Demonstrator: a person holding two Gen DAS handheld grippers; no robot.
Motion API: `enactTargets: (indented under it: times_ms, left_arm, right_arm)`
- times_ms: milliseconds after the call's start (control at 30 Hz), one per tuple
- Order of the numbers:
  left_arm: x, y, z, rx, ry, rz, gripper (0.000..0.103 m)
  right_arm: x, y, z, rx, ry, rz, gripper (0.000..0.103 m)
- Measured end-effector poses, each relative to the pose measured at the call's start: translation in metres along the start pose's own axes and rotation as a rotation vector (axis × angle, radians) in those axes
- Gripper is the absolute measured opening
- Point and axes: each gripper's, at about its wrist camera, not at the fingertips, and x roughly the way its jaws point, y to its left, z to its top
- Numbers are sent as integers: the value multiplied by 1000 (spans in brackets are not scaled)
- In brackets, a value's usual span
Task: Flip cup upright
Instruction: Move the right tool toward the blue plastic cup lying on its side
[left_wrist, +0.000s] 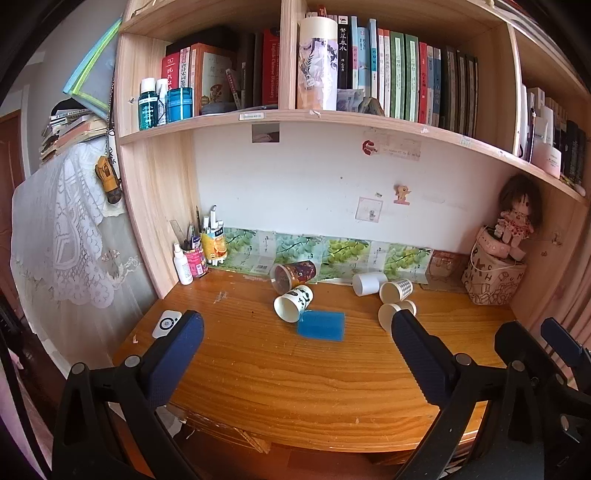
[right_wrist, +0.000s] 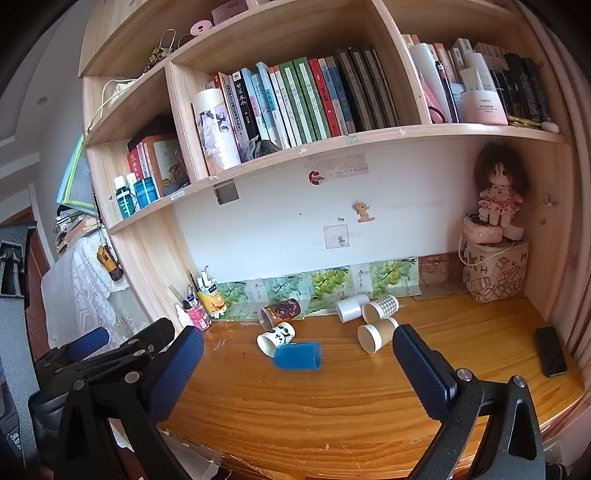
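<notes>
Several cups lie on their sides on the wooden desk (left_wrist: 295, 376). A blue plastic cup (left_wrist: 321, 325) (right_wrist: 297, 355) lies in the middle. A white panda-print cup (left_wrist: 293, 303) (right_wrist: 276, 336) touches it, with a brown printed cup (left_wrist: 293, 275) (right_wrist: 280, 311) behind. To the right lie a white cup (left_wrist: 368, 283) (right_wrist: 349, 308), a checked cup (left_wrist: 396, 289) (right_wrist: 380, 308) and a tan cup (left_wrist: 391, 314) (right_wrist: 376, 335). My left gripper (left_wrist: 295, 339) is open and empty, short of the cups. My right gripper (right_wrist: 297, 354) is open and empty too; its arm also shows at the right of the left wrist view (left_wrist: 546, 354).
A pen holder with bottles (left_wrist: 201, 251) stands at the back left. A patterned basket with a doll (left_wrist: 493, 273) (right_wrist: 495, 266) fills the back right corner. A black phone (right_wrist: 551, 350) lies at the right, a white device (left_wrist: 167, 323) at the left. Bookshelves hang overhead.
</notes>
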Motion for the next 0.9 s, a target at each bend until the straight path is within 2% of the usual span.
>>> enactTargets:
  times_ms: [333, 900]
  left_arm:
    - [23, 0, -10, 14, 137, 19, 101]
    - [85, 28, -6, -71, 321, 32, 101]
  right_arm:
    - [18, -4, -9, 20, 84, 10, 103]
    - [68, 0, -16, 6, 211, -12, 103]
